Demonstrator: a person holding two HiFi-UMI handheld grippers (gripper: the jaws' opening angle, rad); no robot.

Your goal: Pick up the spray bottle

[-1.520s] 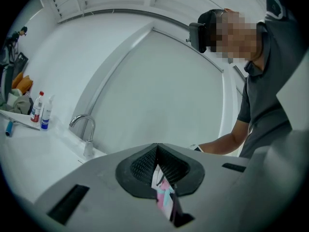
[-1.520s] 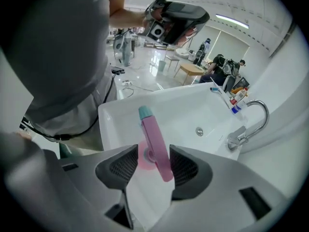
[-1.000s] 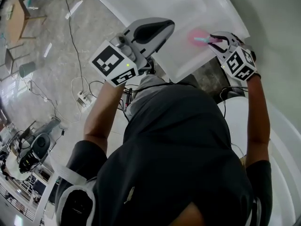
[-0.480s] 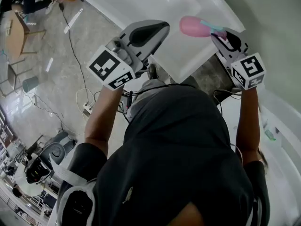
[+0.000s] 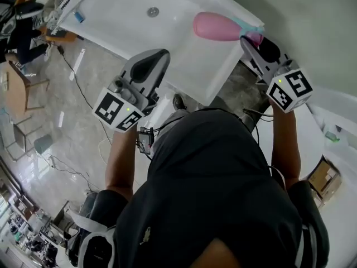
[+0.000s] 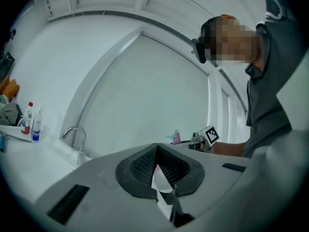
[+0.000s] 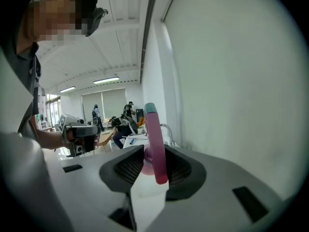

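Note:
My right gripper is shut on the neck of the pink spray bottle, just under its pale blue spray head. The bottle hangs sideways in the air over the white sink counter. In the right gripper view the bottle's pink neck stands between the two dark pads, blue top upward. My left gripper hovers at the counter's near edge, jaws together with nothing between them. From the left gripper view the right gripper and the bottle show small in the distance.
The counter has a basin with a drain and a chrome faucet. Small bottles stand on a shelf at the left. A grey wall rises behind the sink. Cables, chairs and people are on the floor to the left.
The right gripper has risen and rolled, lifting the pink bottle clear of the counter. The left gripper has drifted down and to the left in the head view.

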